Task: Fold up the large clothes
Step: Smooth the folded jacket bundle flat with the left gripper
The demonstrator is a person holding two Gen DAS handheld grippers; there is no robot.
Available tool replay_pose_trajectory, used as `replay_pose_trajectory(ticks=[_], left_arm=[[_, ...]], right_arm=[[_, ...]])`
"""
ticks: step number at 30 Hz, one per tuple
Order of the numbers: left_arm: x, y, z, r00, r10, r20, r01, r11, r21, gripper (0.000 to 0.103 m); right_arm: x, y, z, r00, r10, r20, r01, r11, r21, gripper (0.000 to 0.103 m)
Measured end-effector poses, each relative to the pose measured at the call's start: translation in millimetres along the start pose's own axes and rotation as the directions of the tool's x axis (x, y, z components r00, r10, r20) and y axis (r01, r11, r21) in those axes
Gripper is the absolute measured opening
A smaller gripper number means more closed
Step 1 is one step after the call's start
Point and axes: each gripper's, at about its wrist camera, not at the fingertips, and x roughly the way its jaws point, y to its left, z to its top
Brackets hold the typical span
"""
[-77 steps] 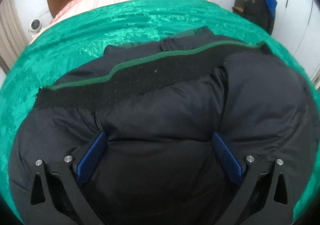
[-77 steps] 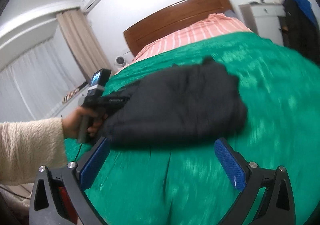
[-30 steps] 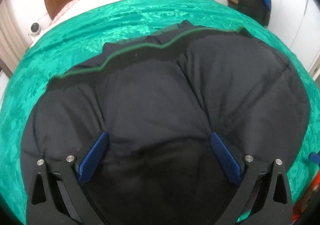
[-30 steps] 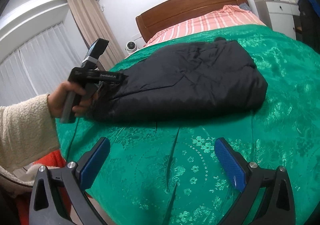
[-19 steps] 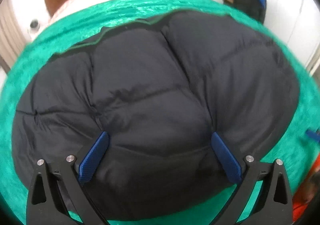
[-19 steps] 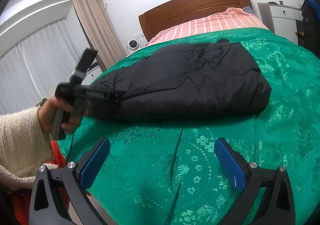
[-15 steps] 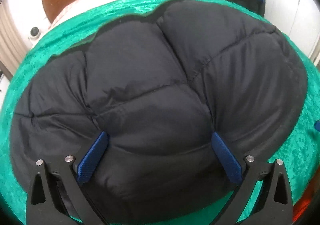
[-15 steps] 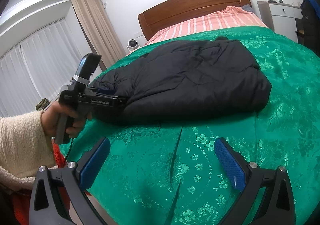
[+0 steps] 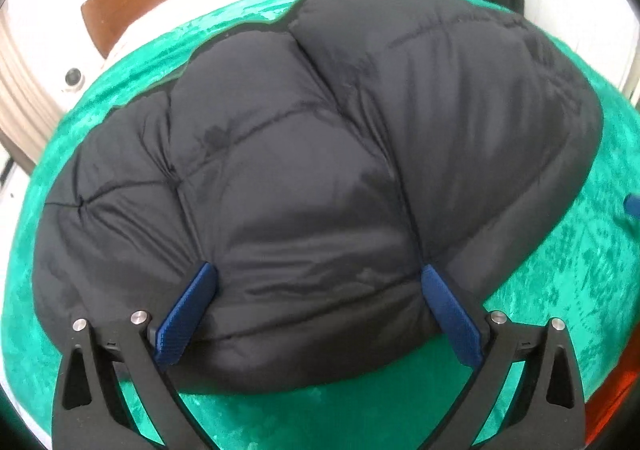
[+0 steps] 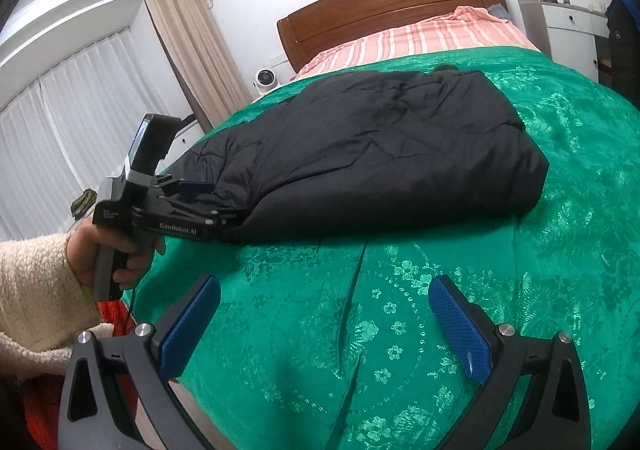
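Folding looks nearly done, in our judgement: the puffy black quilted jacket [image 10: 376, 154] lies bundled on the green brocade bedspread [image 10: 460, 310], long axis running toward the wooden headboard [image 10: 384, 2]. Our left tool [image 9: 316, 302], fingers spread and released, straddles the jacket's end farthest from the headboard; our right tool [image 10: 324, 318] hangs unclenched, clear of the jacket, grasping nothing.

Black puffer jacket [image 10: 380, 154] folded flat on bed.
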Motion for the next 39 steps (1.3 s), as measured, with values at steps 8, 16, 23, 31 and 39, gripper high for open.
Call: replay_pose_trajectory(ticks=[8, 16, 23, 31, 39], left_arm=[[-6, -13, -9, 1.000, 0.019, -0.010, -0.019, 1.000, 0.017, 0.102], [-24, -34, -29, 0.999, -0.006, -0.042, 0.008, 0.998, 0.067, 0.102], [-44, -61, -44, 0.993, -0.096, -0.065, 0.101, 0.991, 0.082, 0.102], [-57, -94, -61, 0.990, -0.120, -0.074, 0.128, 0.986, 0.103, 0.102], [-52, -86, -65, 0.987, -0.138, -0.079, 0.144, 0.987, 0.076, 0.102]], right_arm=[[-2, -2, 0, 1.000, 0.002, 0.012, -0.002, 1.000, 0.011, 0.102], [-3, -2, -1, 1.000, -0.003, 0.010, 0.003, 1.000, 0.014, 0.102], [-2, -2, -2, 1.000, -0.005, 0.006, 0.005, 1.000, 0.015, 0.102], [-1, -4, -3, 1.000, -0.006, -0.002, 0.006, 1.000, 0.024, 0.102], [3, -11, -4, 1.000, -0.007, -0.015, 0.008, 0.999, 0.053, 0.102]])
